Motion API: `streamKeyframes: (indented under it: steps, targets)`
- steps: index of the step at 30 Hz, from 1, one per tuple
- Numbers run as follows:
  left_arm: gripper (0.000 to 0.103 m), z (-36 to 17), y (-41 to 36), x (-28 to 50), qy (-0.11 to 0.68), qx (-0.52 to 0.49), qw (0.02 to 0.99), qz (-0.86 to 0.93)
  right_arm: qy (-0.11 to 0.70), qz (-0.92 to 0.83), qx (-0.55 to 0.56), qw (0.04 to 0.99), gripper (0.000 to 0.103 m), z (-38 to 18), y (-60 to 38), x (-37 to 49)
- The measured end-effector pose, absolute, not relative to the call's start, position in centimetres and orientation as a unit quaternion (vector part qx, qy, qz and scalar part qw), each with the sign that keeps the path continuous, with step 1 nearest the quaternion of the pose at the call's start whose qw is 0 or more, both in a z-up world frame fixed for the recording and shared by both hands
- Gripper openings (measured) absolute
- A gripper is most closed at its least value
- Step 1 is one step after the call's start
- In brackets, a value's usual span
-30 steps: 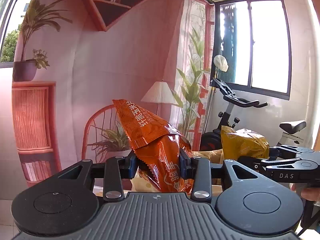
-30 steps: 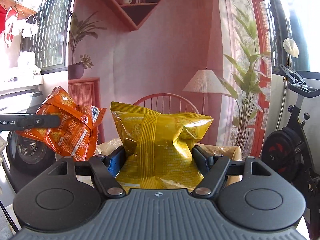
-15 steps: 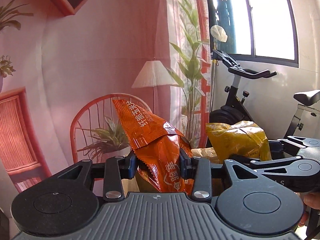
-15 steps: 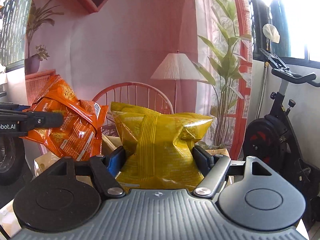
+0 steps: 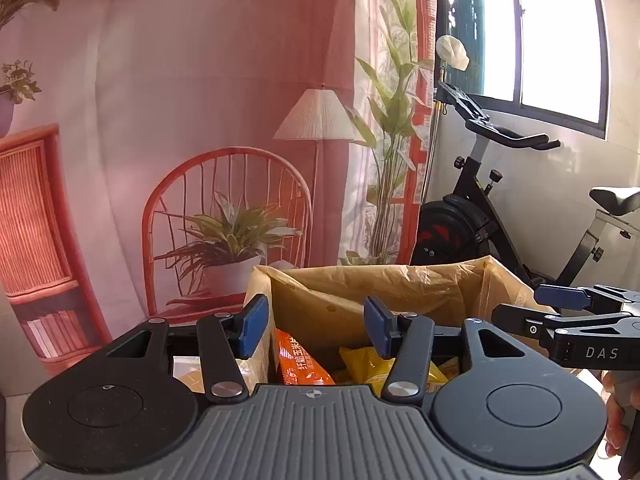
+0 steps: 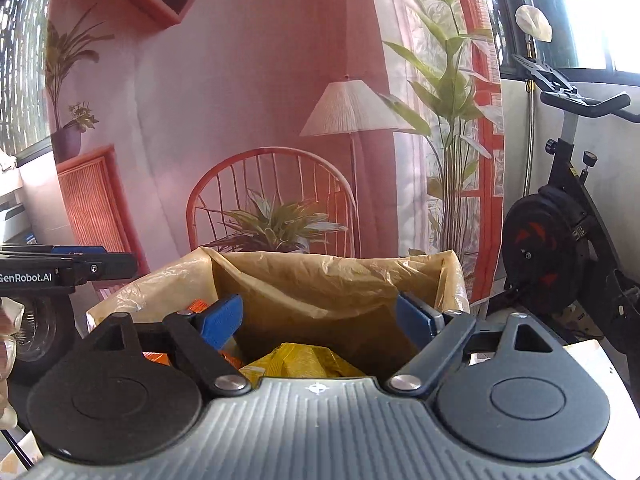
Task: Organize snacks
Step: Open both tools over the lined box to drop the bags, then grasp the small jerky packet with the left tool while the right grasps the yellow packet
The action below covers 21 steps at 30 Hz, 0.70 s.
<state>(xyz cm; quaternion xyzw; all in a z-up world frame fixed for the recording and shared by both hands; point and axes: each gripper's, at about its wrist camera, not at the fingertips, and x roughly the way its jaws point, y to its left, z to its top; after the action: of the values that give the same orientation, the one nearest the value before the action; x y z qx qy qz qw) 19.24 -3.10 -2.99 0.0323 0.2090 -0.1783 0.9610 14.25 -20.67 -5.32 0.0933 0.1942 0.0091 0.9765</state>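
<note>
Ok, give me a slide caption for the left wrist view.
Left gripper opening above the lined box, orange snack bag and yellow snack bag lying inside.

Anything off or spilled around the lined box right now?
Nothing stands out. The orange snack bag and yellow snack bag both lie inside the plastic-lined box, none spilled over its rim. The left gripper and right gripper hang over it, jaws opening with nothing pinched. The liner is crumpled, not visibly torn.
</note>
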Motion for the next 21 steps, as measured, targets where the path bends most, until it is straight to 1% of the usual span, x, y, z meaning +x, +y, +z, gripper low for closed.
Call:
streamKeyframes:
  steps: [2,4,8,10,12,14,17,21]
  targets:
    - [0.055,-2.9,-2.1,18.2,0.213,0.024,0.962,-0.170,0.189,0.020,0.100,0.977,0.085,-5.1,-20.7,12.9]
    - [0.055,-3.1,-0.7,16.8,0.215,0.018,0.962,-0.169,0.186,0.030,0.106,0.976,0.082,-5.1,-20.6,11.8]
    - [0.055,-4.1,1.6,13.9,0.221,0.006,0.962,-0.162,0.181,0.048,0.119,0.975,0.072,-5.7,-20.4,9.1]
    - [0.055,-5.0,2.7,12.4,0.224,0.001,0.962,-0.155,0.179,0.054,0.123,0.975,0.069,-6.3,-20.2,7.7]
    - [0.055,-6.1,3.5,11.4,0.232,-0.002,0.962,-0.146,0.179,0.059,0.126,0.974,0.061,-7.0,-19.9,6.4]
    - [0.055,-7.1,4.0,10.6,0.240,-0.008,0.961,-0.139,0.181,0.062,0.126,0.973,0.060,-7.9,-19.5,5.1]
    - [0.055,-8.6,4.4,10.0,0.256,-0.018,0.957,-0.137,0.202,0.068,0.129,0.968,0.052,-9.3,-18.9,4.2]
    - [0.055,-10.5,4.6,9.6,0.273,-0.026,0.952,-0.135,0.219,0.079,0.120,0.965,0.051,-10.8,-18.0,3.2]
